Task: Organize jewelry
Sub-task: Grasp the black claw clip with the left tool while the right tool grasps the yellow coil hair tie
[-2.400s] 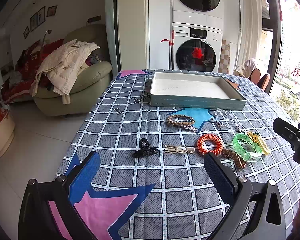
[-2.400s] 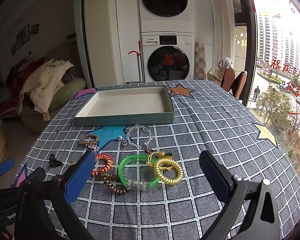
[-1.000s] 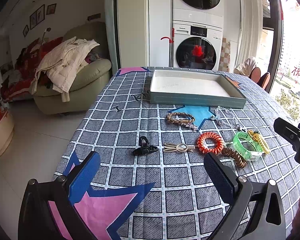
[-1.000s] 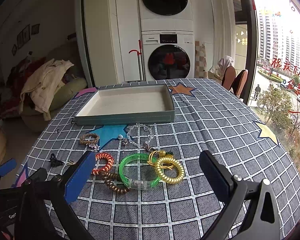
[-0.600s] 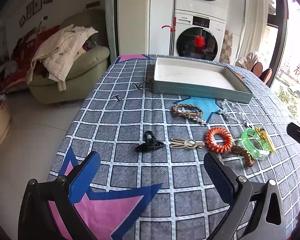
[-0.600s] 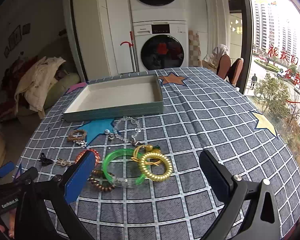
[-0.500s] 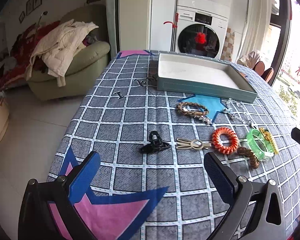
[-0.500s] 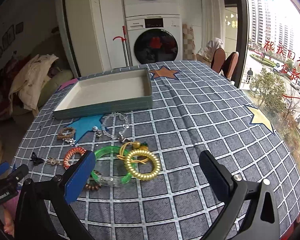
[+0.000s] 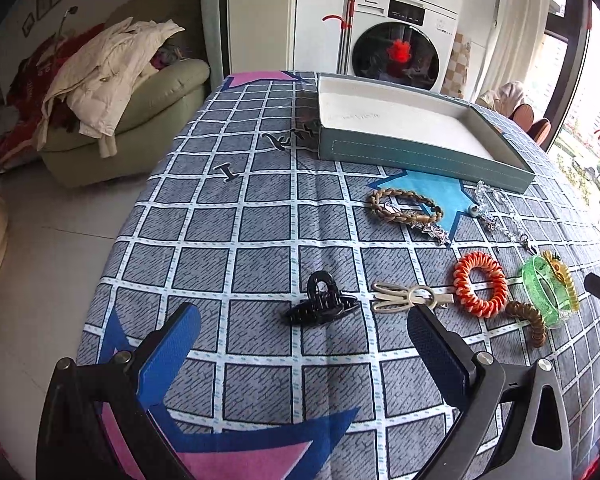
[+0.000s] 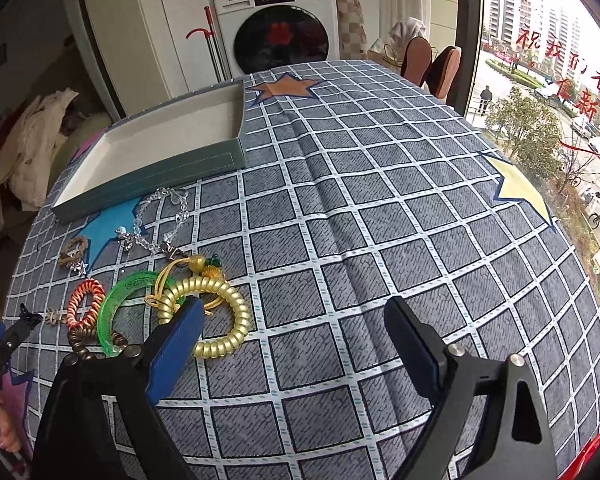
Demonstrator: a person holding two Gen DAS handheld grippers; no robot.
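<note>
While closing, right tongs point(image 10: 292, 316) beside gold coil point(image 10: 216, 320)

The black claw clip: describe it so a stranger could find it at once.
Start at the teal tray on the checked tablecloth and come toward the near edge, to the row of hair ties and clips. The black claw clip lies at that row's left end, beside a beige clip. It is the only black, toothed piece there.

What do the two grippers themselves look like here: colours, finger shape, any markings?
Both the left gripper and right gripper are black frames with two flat, tapering fingers faced with blue pads, silver screws at the finger bases. No cables or sleeves visible.
</note>
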